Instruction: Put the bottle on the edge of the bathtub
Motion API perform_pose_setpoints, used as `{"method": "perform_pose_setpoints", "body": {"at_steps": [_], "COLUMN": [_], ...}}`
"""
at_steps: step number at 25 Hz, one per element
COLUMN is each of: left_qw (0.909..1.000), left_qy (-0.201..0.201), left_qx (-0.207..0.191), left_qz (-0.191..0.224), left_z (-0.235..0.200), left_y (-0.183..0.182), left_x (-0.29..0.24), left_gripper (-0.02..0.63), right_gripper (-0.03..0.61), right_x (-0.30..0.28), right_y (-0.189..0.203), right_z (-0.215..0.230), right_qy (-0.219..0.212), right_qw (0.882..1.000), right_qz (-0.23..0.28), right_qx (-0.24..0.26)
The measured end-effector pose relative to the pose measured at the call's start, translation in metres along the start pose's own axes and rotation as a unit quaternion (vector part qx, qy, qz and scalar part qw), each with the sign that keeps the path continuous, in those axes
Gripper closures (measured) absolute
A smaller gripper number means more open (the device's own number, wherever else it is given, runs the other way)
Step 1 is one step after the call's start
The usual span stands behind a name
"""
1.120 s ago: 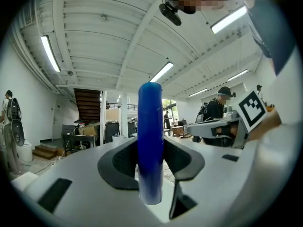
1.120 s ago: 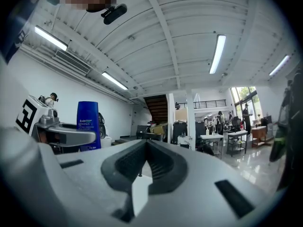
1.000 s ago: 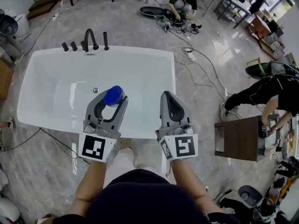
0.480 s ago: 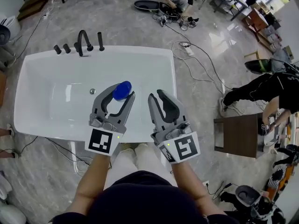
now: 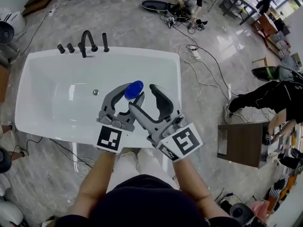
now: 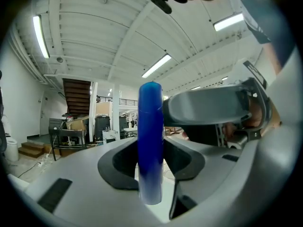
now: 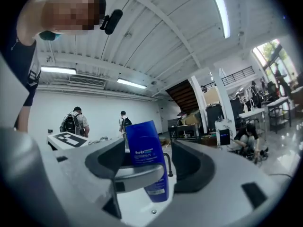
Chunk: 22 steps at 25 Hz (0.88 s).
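— So, how far along is this?
— Barely begun, I'd judge. The left hand-held gripper [image 5: 131,93] grips the blue bottle [image 5: 134,89] between its jaws, above the bathtub [image 5: 142,52] basin and not on the rim.
— And the right hand-held gripper [image 5: 142,98]?
— Just beside the left one. Its jaws are opening with the bottle between them, pads not pressing it. Setting the bottle on the tub's edge is all still left.

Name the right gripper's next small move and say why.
Probably close the right gripper on the blue bottle. Its jaws are opening with the bottle between them, not yet gripped, while the left gripper clamps it above the bathtub.
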State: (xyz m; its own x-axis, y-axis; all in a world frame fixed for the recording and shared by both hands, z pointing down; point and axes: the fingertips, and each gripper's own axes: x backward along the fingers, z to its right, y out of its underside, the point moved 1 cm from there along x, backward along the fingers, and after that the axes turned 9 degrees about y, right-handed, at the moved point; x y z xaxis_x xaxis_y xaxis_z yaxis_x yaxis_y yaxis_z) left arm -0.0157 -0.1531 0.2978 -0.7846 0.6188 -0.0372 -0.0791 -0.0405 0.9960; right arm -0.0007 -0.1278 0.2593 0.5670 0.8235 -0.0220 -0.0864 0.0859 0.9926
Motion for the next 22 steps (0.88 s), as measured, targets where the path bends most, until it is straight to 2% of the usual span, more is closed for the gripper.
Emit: {"method": "perform_pose_setpoints", "body": {"at_steps": [4, 8, 13, 19, 22], "left_qw": [1.0, 0.9996, 0.9997, 0.9983, 0.9982], "left_qy": [0.008, 0.022, 0.021, 0.023, 0.016], "left_qx": [-0.001, -0.014, -0.005, -0.038, -0.036], "left_qz": [0.003, -0.011, -0.015, -0.038, -0.046], "left_z": [0.004, 0.007, 0.006, -0.025, -0.053], "left_y": [0.005, 0.009, 0.016, 0.036, 0.052], "left_x": [-0.013, -0.023, -0.042, -0.072, -0.083], "left_gripper": [0.457, 0.457, 0.456, 0.445, 0.436], "right_gripper": [0.284, 0.284, 0.308, 0.311, 0.313], "right_x": [-0.013, -0.024, -0.03, -0.065, -0.092], "right_y": [0.005, 0.016, 0.019, 0.029, 0.034], "right_z": [0.007, 0.014, 0.03, 0.059, 0.081], "right_qy": [0.001, 0.013, 0.027, 0.032, 0.041], "right_qw": [1.0, 0.999, 0.996, 0.995, 0.994], "right_qz": [-0.017, -0.036, -0.031, -0.009, -0.005], "right_qx": [0.007, 0.023, 0.082, 0.094, 0.097]}}
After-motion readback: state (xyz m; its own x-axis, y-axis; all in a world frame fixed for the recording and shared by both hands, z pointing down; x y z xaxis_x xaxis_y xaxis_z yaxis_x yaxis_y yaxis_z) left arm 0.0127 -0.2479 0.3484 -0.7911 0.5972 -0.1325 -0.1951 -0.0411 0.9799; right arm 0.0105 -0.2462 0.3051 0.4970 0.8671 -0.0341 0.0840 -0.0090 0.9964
